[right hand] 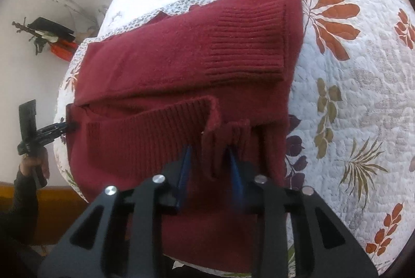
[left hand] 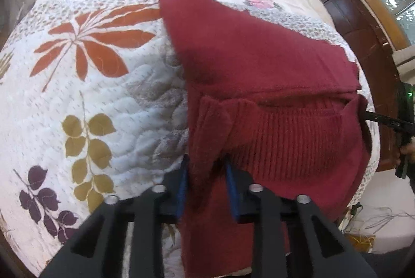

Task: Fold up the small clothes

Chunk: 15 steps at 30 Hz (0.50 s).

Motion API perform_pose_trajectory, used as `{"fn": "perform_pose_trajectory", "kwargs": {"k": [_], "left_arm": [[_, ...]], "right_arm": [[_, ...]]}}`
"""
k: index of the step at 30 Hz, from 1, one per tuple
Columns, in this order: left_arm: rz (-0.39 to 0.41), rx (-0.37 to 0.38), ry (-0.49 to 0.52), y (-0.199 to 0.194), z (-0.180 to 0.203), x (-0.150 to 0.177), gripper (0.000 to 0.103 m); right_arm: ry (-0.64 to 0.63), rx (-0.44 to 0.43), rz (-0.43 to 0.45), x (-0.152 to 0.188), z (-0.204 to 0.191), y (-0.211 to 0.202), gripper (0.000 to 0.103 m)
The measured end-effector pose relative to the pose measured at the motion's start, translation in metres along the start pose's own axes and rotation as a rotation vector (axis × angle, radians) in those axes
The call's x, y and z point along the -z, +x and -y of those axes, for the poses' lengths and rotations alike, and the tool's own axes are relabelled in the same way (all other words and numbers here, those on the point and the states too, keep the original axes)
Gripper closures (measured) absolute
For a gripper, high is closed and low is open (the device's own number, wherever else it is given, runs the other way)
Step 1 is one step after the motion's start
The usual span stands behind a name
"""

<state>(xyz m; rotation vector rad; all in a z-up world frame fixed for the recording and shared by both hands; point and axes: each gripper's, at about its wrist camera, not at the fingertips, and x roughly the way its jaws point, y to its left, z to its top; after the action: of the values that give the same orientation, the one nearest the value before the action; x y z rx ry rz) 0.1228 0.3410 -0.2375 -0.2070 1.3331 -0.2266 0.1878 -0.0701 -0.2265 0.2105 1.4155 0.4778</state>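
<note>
Two tongs, each nipping a bunch of dark red knit at the near hem: left tongs with blue pads pressed against a gathered fold, right tongs likewise pinching a pleated wad of the ribbed edge. Judged to be mid-fold, near edge of the red sweater gripped at both corners and lifted off the bed, ready to be carried over the body of the garment. Next move calls for raising both corners together, level and in step, sweeping away from the holder toward the far edge, then laying down flat before letting go; uneven pace likely to skew the fold or drag the whole piece across the quilt. Sweater itself: thick, fuzzy, maroon, ribbed band along the hem, ribbed cuff of a sleeve already folded across the front. Draped over the near side of the bed, on a quilted bedspread printed with orange, olive and purple leaves. Farther off, a wooden door beside a window
</note>
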Motion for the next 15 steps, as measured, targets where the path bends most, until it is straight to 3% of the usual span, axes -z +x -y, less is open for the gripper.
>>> {"fn": "perform_pose_trajectory", "kwargs": {"k": [2,3,4,7,10,14,15], "left_arm": [[-0.004,-0.016,0.02,0.001,0.008,-0.004,0.077],[-0.009,-0.024,0.027,0.0,0.008,-0.004,0.089],[-0.016,-0.033,0.042,0.001,0.011,-0.007,0.094],[-0.032,-0.046,0.087,0.001,0.018,-0.009,0.095],[-0.031,-0.06,0.112,0.006,0.025,-0.014,0.095],[-0.032,-0.072,0.119,0.013,0.03,-0.02,0.094],[-0.031,-0.075,0.119,0.015,0.035,-0.02,0.093]], "right_arm": [[0.003,0.007,0.001,0.003,-0.002,-0.001,0.089],[0.002,0.013,0.0,0.004,-0.003,-0.002,0.091],[0.002,0.017,-0.001,0.005,-0.003,-0.002,0.091],[0.016,0.01,-0.006,0.007,-0.005,-0.003,0.088],[0.001,0.009,-0.009,0.005,-0.01,0.001,0.073],[-0.006,0.007,-0.011,0.004,-0.01,0.006,0.071],[0.0,-0.001,-0.007,0.005,-0.007,0.005,0.077]]}}
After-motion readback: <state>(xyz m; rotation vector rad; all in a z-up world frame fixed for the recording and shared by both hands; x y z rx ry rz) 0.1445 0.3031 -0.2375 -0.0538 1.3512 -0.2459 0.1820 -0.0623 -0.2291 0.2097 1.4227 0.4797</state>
